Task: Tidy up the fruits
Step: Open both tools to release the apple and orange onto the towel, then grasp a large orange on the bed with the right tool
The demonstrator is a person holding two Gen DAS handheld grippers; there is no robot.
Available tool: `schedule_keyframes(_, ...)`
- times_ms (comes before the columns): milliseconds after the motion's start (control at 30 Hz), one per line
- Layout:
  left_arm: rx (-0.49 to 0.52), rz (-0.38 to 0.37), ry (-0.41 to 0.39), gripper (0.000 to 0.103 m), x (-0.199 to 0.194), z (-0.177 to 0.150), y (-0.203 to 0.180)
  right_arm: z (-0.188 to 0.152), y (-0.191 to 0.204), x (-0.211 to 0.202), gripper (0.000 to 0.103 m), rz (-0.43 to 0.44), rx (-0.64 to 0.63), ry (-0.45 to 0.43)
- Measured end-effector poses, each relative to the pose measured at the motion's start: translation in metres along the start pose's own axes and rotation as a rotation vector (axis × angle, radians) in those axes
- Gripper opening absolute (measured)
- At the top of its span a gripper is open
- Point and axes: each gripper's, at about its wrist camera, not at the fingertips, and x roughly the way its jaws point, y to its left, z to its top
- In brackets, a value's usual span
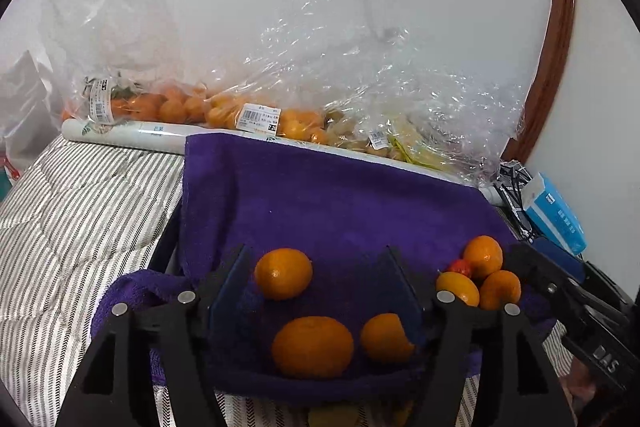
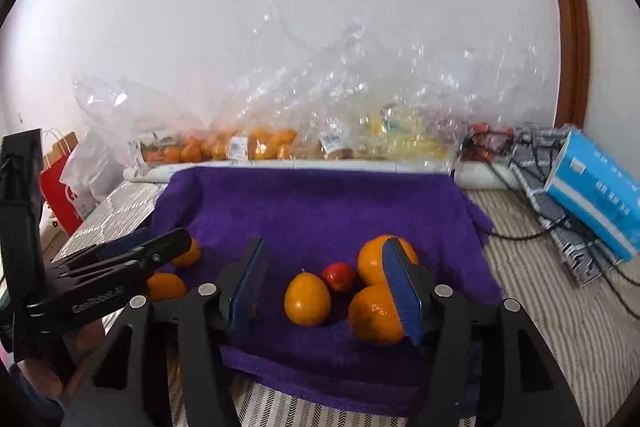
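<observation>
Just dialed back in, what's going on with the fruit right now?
A person holds a gripper in each hand over a purple towel spread on a striped bed. The left gripper is open with a mandarin lying loose between its fingers; two more sit nearer the camera. The right gripper is also open, over a cluster: a smooth orange fruit, a small red fruit and two mandarins. Neither grips anything. Bagged fruit waits by the wall.
</observation>
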Motion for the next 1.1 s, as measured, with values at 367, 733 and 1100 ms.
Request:
schedule_keyframes(367,-0.022,-0.005,-0.017,0.067,-0.005,0.001,0.004,0.003,0.010,-0.033,0.059,0.018,0.048,-0.010)
schedule_keyframes(733,0.004,0.003,-0.052,0.067,-0.014,0.000,-0.002,-0.013,0.017,-0.065,0.059,0.051,0.104,0.044)
schedule_keyframes(1100,0.013,0.053,-0.007,0.067,-0.046,-0.019,0.018,-0.036,0.044,-0.084,0.052,0.073,0.039,0.056)
